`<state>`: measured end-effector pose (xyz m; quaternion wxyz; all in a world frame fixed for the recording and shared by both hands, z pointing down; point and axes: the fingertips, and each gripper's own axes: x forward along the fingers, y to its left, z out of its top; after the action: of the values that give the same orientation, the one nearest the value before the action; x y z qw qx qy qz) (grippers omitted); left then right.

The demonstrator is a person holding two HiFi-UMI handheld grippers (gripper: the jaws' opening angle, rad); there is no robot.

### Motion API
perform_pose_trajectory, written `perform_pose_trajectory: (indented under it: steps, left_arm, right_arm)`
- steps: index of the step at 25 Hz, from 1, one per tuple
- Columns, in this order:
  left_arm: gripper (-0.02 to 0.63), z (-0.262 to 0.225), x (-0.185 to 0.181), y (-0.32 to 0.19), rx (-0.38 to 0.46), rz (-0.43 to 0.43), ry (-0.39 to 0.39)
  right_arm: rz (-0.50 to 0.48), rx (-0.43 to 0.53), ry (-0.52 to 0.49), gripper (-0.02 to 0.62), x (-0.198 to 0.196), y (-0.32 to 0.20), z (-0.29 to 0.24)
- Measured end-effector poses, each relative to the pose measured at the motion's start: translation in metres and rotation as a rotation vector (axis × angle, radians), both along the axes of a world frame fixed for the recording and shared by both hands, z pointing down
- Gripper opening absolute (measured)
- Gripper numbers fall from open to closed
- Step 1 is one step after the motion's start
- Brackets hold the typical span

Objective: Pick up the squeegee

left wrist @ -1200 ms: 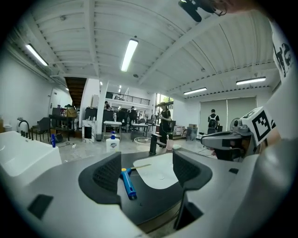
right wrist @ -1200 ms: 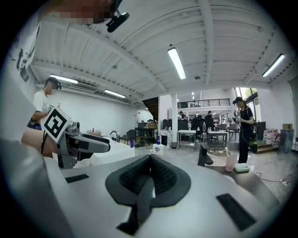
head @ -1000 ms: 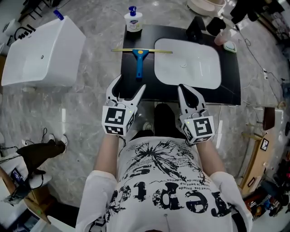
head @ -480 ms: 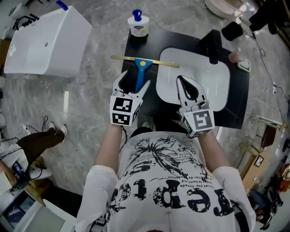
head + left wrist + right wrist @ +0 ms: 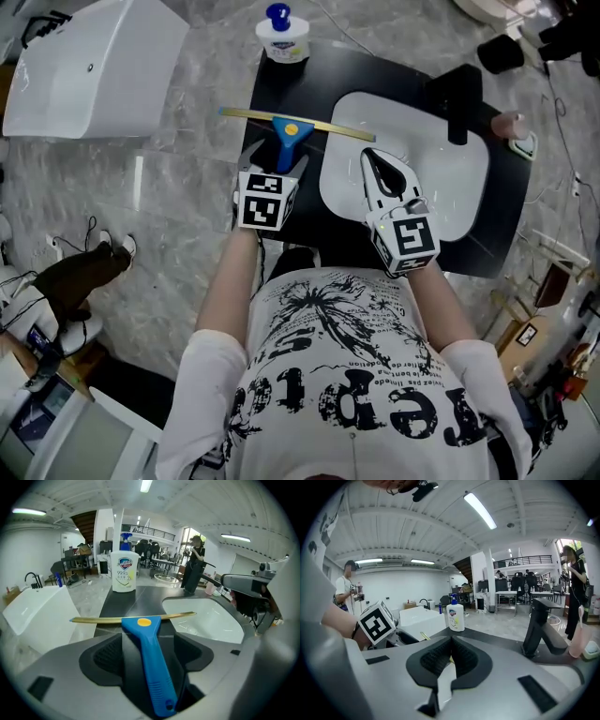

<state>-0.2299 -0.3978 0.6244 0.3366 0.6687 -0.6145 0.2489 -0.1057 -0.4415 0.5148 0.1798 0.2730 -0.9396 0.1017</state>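
Left gripper view, left claw (image 5: 149,652) advanced, open astride squeegee (image 5: 141,625) handle, perhaps touching, right claw (image 5: 451,652) closed.

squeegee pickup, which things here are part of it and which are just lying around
In the job: squeegee; left gripper, open around its handle.
Just lying about: soap bottle; white basin; black faucet; white tub; right gripper, shut, above the basin.

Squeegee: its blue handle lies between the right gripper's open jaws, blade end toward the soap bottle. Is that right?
Wrong side. It is the left gripper: the left gripper view shows the squeegee with its blue handle between that gripper's open jaws, blade end toward the soap bottle.
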Motion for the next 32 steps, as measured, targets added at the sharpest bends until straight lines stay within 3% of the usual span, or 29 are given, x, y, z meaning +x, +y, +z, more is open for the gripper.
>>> perform_pose_trajectory:
  steps: [6,11,16,19,28,32]
  left_arm:
    - [0.334,0.024,0.002,-0.013,-0.076,-0.006,0.039]
    - [0.272,0.034,-0.002,-0.015,-0.096,-0.03,-0.05]
    - [0.224,0.035,-0.007,-0.013,-0.113,-0.047,-0.056]
    - [0.16,0.035,-0.011,-0.011,-0.108,-0.068,-0.067]
    - [0.146,0.03,-0.008,-0.003,-0.099,-0.078,-0.042]
    - [0.144,0.016,-0.008,0.004,-0.052,-0.074,-0.039]
  right_arm:
    - [0.005,-0.025,0.032,0.015,0.004,-0.013,0.012]
    - [0.039,-0.054,0.036,0.014,0.014,-0.019,0.017]
    - [0.078,-0.07,0.067,0.015,0.024,-0.018,0.022]
    - [0.09,-0.076,0.072,0.015,0.028,-0.014,0.024]
    - [0.121,-0.048,0.068,0.015,0.033,-0.005,0.009]
    - [0.143,-0.022,0.058,0.015,0.034,0.004,-0.003]
